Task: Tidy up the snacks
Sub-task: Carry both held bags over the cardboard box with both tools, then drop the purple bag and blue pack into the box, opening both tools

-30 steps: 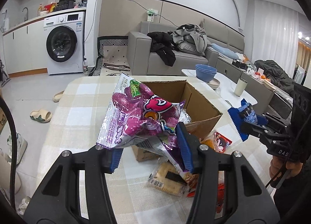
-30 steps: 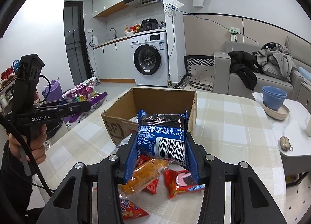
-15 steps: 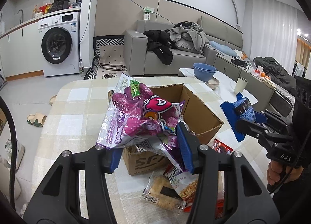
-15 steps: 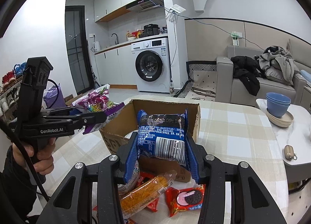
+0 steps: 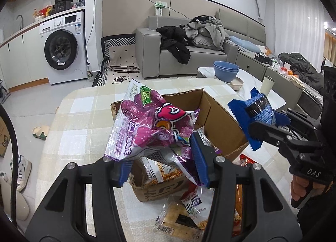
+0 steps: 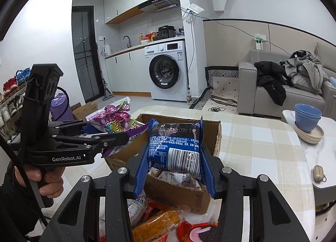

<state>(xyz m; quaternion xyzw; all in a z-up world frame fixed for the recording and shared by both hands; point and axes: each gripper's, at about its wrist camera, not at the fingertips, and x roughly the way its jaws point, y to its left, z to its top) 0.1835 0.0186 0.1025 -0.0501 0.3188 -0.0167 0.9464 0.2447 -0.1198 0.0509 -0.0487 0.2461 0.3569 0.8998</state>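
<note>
2 grippers over cardboard box point(image 5: 220, 120): left gripper point(image 5: 162, 165) pinches purple bag point(image 5: 153, 130), right gripper point(image 6: 174, 173) pinches blue pkt point(image 6: 175, 149). Risk: bags collide at box, snag rim.

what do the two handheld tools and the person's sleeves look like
Both are black plastic, pistol-grip tools with silver screws and ribbed blue pads. The left tool reads "GenRobot.AI" in white, and a black cable runs past its grip. The right tool reads "DAS". The sleeves look dark.

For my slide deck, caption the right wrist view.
Right tongs grip a blue foil snack packet above the open brown cardboard box on the checked table.
</note>
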